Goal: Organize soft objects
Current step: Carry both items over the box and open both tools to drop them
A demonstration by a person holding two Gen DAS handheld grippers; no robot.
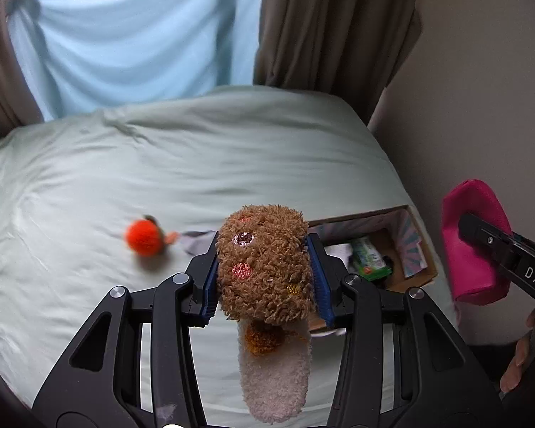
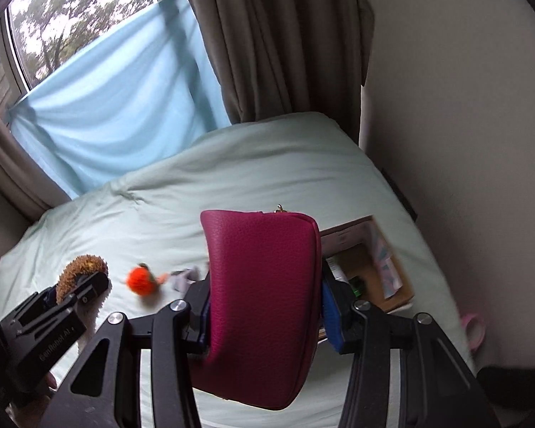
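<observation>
My left gripper (image 1: 264,271) is shut on a fuzzy brown and white sock (image 1: 267,267), held above the bed; the sock's white end hangs down toward me. It also shows in the right wrist view (image 2: 80,271). My right gripper (image 2: 265,303) is shut on a magenta pouch (image 2: 264,292), held above the bed near the cardboard box (image 2: 392,278). The pouch also shows in the left wrist view (image 1: 470,246). An orange plush ball (image 1: 144,237) and a small grey cloth (image 1: 196,239) lie on the bed.
The pale green bed (image 1: 196,164) fills the view. The open cardboard box (image 1: 421,246) holds a green packet (image 1: 369,258) and papers. Brown curtains (image 1: 331,25) and a blue sheet (image 1: 132,35) hang behind. A wall is at right. A pink ring (image 2: 474,331) lies at the bed's right edge.
</observation>
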